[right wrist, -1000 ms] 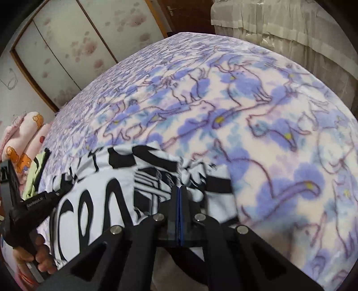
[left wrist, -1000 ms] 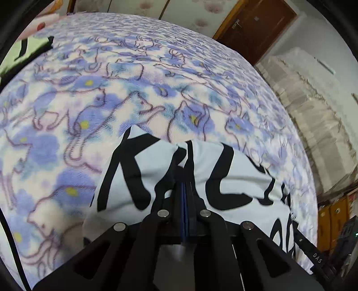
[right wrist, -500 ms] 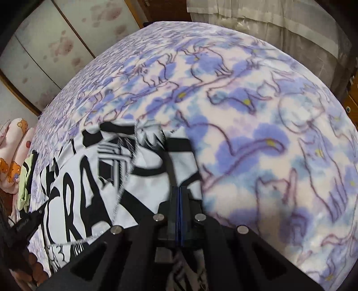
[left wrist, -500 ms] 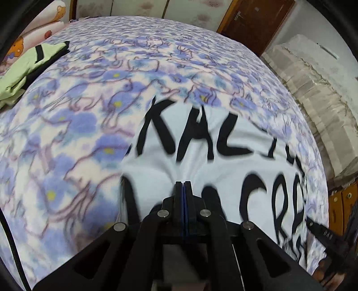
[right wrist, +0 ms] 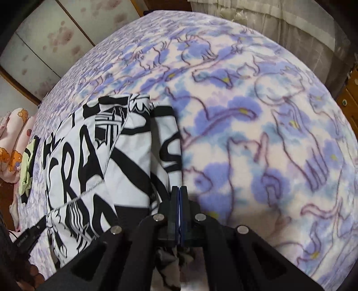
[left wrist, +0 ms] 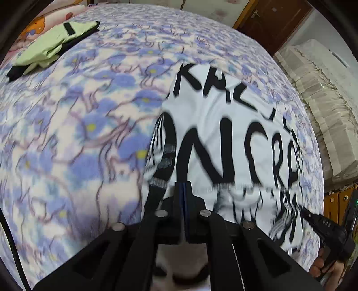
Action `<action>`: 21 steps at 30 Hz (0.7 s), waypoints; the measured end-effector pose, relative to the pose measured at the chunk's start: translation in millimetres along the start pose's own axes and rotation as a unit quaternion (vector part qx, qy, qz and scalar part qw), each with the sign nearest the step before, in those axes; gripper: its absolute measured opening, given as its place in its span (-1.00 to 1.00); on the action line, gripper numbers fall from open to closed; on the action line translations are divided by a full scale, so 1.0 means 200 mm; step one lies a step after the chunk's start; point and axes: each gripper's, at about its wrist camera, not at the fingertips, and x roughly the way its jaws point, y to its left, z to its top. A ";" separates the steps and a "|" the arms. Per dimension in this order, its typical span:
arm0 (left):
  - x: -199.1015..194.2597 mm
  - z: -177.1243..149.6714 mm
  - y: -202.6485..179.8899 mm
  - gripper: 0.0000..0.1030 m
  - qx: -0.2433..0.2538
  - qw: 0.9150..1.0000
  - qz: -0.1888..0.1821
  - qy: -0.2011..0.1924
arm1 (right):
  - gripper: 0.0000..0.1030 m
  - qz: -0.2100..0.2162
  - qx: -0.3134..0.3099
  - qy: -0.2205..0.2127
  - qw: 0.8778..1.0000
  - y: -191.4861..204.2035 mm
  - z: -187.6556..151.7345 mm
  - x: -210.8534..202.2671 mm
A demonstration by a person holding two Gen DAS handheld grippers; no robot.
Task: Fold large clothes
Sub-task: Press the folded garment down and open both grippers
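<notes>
A large white garment with big black lettering (left wrist: 226,125) lies spread on the bed, its near edge lifted. My left gripper (left wrist: 183,185) is shut on the garment's near left edge, with cloth bunched under its fingers. My right gripper (right wrist: 179,190) is shut on the near right edge of the same garment (right wrist: 94,152), where the cloth folds over itself. The right gripper also shows at the lower right of the left wrist view (left wrist: 322,226).
The bed is covered by a purple and white cat-print blanket (left wrist: 78,125). A folded green and black garment (left wrist: 53,42) lies at the bed's far left. Pink pillows (right wrist: 13,134), a wooden door (left wrist: 273,20) and a curtain (right wrist: 279,20) surround the bed.
Both grippers have pulled back toward the near side with the garment held. More of the lettered cloth now lies stretched out across the blanket.
</notes>
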 end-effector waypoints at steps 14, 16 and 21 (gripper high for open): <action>-0.13 -0.14 0.14 -0.39 0.015 0.993 0.080 0.087 | -0.11 0.097 0.010 0.066 0.993 -0.13 -0.01 -0.07; -0.10 -0.15 0.16 -0.25 0.012 0.989 0.075 0.123 | 0.17 0.121 0.013 0.080 0.989 -0.17 0.00 -0.06; -0.11 -0.17 0.17 0.19 0.015 0.988 0.075 0.137 | 0.42 0.188 0.040 0.118 0.974 -0.26 0.01 -0.01</action>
